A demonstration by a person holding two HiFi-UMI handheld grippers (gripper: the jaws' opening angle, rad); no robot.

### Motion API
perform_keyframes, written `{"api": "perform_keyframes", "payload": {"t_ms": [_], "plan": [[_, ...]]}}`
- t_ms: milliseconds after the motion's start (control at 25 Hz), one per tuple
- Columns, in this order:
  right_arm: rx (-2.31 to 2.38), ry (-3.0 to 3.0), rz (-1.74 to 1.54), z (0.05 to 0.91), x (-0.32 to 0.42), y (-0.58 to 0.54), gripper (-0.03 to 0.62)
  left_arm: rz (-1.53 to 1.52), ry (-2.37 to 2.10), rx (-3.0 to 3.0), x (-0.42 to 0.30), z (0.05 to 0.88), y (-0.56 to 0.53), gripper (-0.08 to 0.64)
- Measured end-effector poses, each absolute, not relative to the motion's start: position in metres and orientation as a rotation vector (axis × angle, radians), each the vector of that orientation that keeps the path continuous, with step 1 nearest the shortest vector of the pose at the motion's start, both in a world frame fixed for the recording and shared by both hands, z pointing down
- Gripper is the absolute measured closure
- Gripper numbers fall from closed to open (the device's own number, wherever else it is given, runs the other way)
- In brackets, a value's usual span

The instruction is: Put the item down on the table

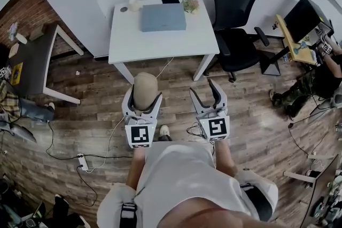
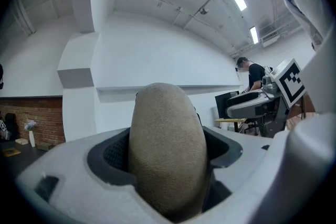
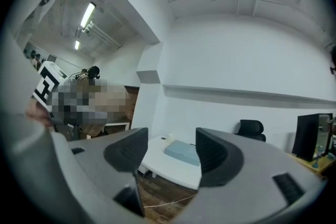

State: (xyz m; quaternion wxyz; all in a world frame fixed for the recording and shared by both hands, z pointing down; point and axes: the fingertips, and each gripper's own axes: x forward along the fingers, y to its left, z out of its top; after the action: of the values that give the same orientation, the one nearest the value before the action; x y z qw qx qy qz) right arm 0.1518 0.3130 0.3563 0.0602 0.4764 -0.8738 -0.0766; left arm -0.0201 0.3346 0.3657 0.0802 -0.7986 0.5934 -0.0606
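A tan, egg-shaped soft item sits upright between the jaws of my left gripper, which is shut on it; in the left gripper view the tan item fills the gap between the jaws. My right gripper is held beside it, open, with nothing between its jaws. Both are over the wooden floor, short of the white table, which lies ahead. The white table also shows through the right gripper's open jaws.
On the table lie a blue-grey flat case, a small cup, a dark phone-like item and a small plant. A black office chair stands right of it, a dark table left. Cables and a power strip cross the floor.
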Motion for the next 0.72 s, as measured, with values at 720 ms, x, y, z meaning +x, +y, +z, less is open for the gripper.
{"api": "perform_keyframes", "payload": {"t_ms": [720], "plan": [[1.470, -2.595, -0.235, 0.362, 0.093, 0.259, 0.307, -0.194, 1.745, -2.417, -0.081, 0.373, 0.273, 0.170]]}}
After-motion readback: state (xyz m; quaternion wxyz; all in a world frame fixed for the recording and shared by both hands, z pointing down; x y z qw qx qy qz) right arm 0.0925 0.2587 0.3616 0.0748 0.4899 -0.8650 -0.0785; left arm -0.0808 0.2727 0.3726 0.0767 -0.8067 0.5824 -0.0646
